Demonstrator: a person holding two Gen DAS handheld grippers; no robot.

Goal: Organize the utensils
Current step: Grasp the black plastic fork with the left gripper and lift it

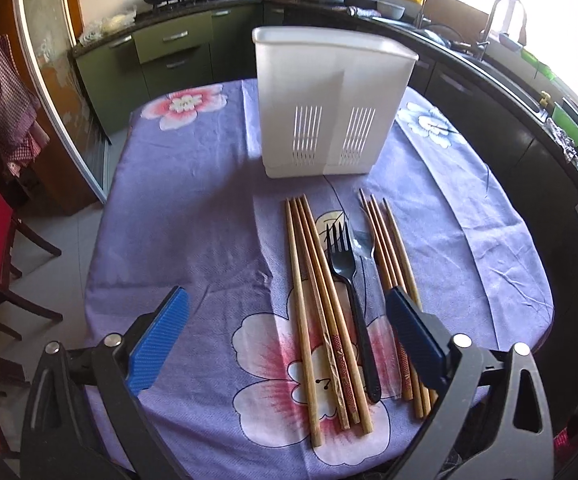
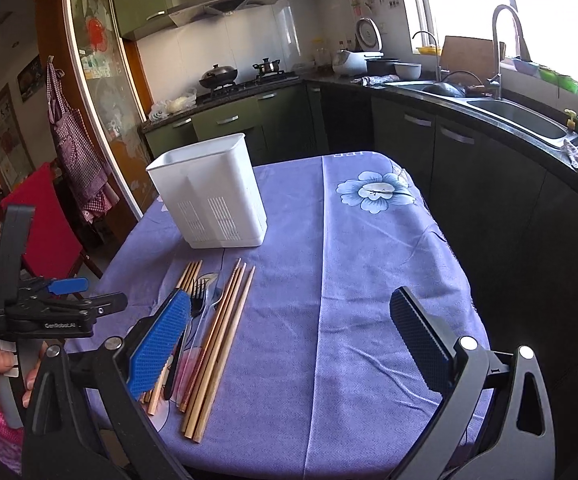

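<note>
A white plastic utensil holder (image 1: 329, 104) with slotted walls stands upright at the middle of the table; it also shows in the right wrist view (image 2: 213, 196). In front of it lie two bundles of wooden chopsticks (image 1: 321, 308) (image 1: 393, 256), with a black plastic fork (image 1: 349, 280) and a clear plastic utensil (image 1: 365, 244) between them. In the right wrist view the chopsticks (image 2: 217, 344) and fork (image 2: 198, 300) lie at lower left. My left gripper (image 1: 289, 336) is open above the near ends of the utensils. My right gripper (image 2: 289, 340) is open and empty over bare cloth, to the right of the utensils.
The table wears a purple floral cloth (image 1: 193, 216). A red chair (image 2: 45, 224) stands at its left. Dark kitchen cabinets (image 2: 469, 184) with a sink (image 2: 521, 120) run along the right. The left hand-held gripper body (image 2: 29, 312) shows at left in the right wrist view.
</note>
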